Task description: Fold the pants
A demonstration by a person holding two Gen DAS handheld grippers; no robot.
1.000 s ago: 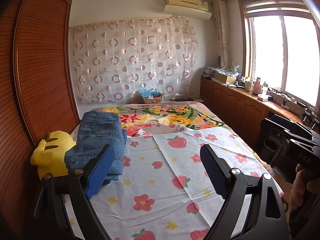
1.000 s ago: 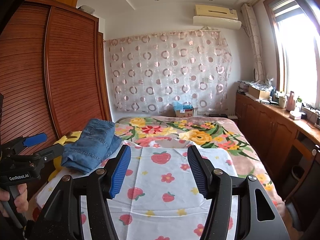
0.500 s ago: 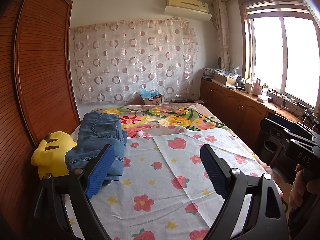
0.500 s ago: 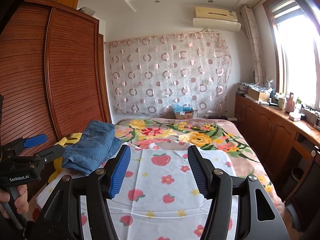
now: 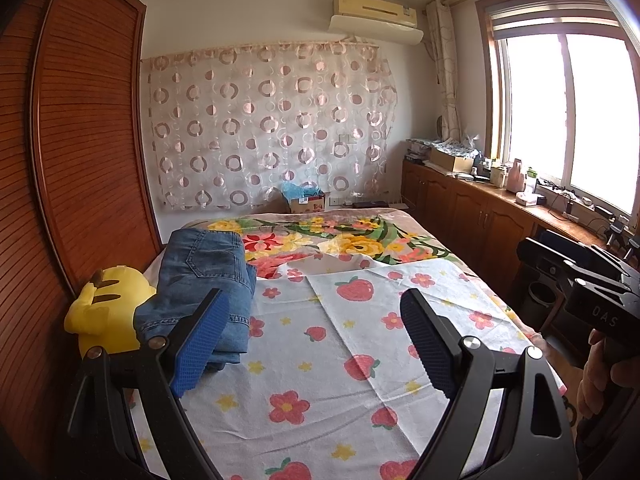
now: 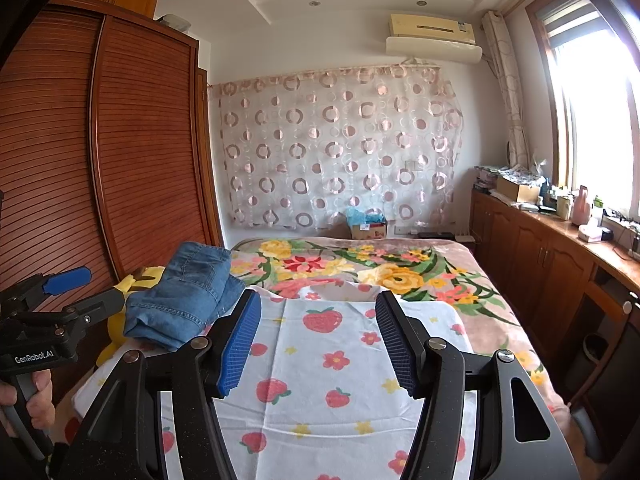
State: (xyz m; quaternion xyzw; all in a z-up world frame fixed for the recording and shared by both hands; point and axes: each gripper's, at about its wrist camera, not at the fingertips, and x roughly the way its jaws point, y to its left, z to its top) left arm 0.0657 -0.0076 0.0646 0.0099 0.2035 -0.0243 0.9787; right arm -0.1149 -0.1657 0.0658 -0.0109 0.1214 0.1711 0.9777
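Note:
A pair of blue denim pants (image 5: 204, 284) lies folded in a stack on the left side of the bed, on the strawberry-print sheet (image 5: 340, 344). It also shows in the right wrist view (image 6: 188, 292). My left gripper (image 5: 312, 340) is open and empty, held above the sheet just right of the pants. My right gripper (image 6: 318, 340) is open and empty, held above the sheet to the right of the pants. The left gripper (image 6: 68, 292) also shows at the left edge of the right wrist view.
A yellow plush toy (image 5: 106, 312) sits left of the pants against the wooden wardrobe (image 5: 80, 140). A floral blanket (image 5: 340, 240) covers the far half of the bed. Wooden cabinets (image 5: 472, 216) with clutter run under the window at right.

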